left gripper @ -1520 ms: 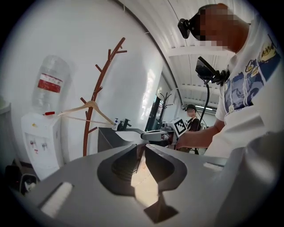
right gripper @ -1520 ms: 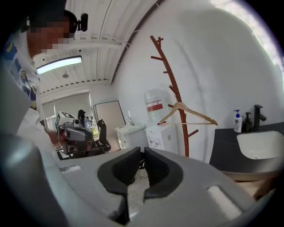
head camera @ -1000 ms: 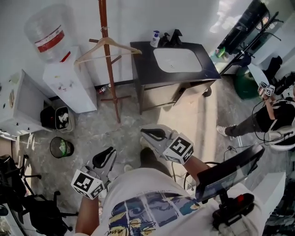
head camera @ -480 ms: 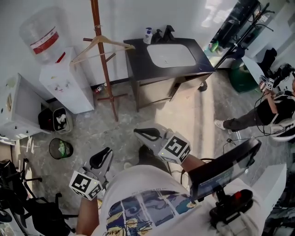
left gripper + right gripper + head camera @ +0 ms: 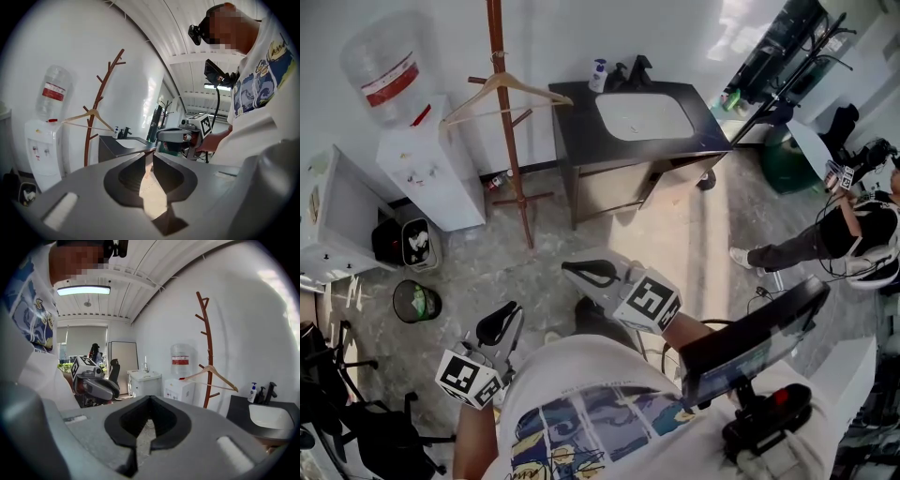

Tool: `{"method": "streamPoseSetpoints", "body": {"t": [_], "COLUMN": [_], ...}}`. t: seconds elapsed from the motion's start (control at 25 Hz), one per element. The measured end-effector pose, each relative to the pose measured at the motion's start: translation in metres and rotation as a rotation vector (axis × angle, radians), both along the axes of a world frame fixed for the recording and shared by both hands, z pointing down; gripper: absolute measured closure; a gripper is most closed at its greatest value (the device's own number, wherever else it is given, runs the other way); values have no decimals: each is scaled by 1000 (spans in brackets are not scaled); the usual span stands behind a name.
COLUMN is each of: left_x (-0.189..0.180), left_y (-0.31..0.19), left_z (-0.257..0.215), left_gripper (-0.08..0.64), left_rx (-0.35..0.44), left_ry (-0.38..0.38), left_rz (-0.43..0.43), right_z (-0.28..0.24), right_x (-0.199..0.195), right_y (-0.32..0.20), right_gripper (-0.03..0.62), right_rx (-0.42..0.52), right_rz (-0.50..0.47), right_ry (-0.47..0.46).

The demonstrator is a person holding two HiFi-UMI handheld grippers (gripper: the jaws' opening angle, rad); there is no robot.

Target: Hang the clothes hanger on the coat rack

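Observation:
A wooden clothes hanger [image 5: 499, 92] hangs by its hook on a branch of the brown coat rack [image 5: 508, 141], which stands by the far wall. Both grippers are well short of it, close to my body. My left gripper [image 5: 500, 320] is low at the left, shut with nothing in it. My right gripper [image 5: 584, 274] sits higher near the middle, also shut and empty. In the left gripper view the hanger [image 5: 89, 117] and rack [image 5: 96, 126] lie ahead to the left, past the left gripper [image 5: 151, 155]. In the right gripper view the hanger [image 5: 211, 376] is far right of the right gripper [image 5: 149, 399].
A white water dispenser [image 5: 422, 164] stands left of the rack and a black vanity with a white basin [image 5: 642, 117] right of it. Two waste bins [image 5: 408, 242] [image 5: 414, 302] sit on the floor at the left. A seated person [image 5: 853, 234] is at the far right.
My right gripper has drifted slightly up and forward, still shut. The left gripper has stayed put. The hanger hangs on the rack as before.

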State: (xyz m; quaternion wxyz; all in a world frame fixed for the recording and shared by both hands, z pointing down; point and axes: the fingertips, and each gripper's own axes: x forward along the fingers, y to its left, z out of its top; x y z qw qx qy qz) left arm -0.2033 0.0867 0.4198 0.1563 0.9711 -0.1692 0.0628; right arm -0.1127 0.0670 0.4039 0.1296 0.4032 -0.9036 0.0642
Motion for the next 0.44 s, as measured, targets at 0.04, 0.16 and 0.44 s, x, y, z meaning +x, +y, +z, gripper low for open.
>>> {"method": "streamPoseSetpoints", "body": {"t": [0.04, 0.16, 0.44], "left_x": [1, 1, 3], "left_y": [0, 2, -2], "left_z": [0, 4, 2], "left_gripper": [514, 514, 514], "left_rx": [-1, 0, -1], "left_ry": [2, 11, 4], "left_rz": [3, 17, 24], "right_z": [-2, -4, -1], "right_x": [0, 0, 2], "right_y": [0, 0, -2], "right_gripper": [594, 594, 594], "right_rx": [8, 12, 6], "right_rz": [0, 1, 7], "right_ry": [-4, -1, 10]}}
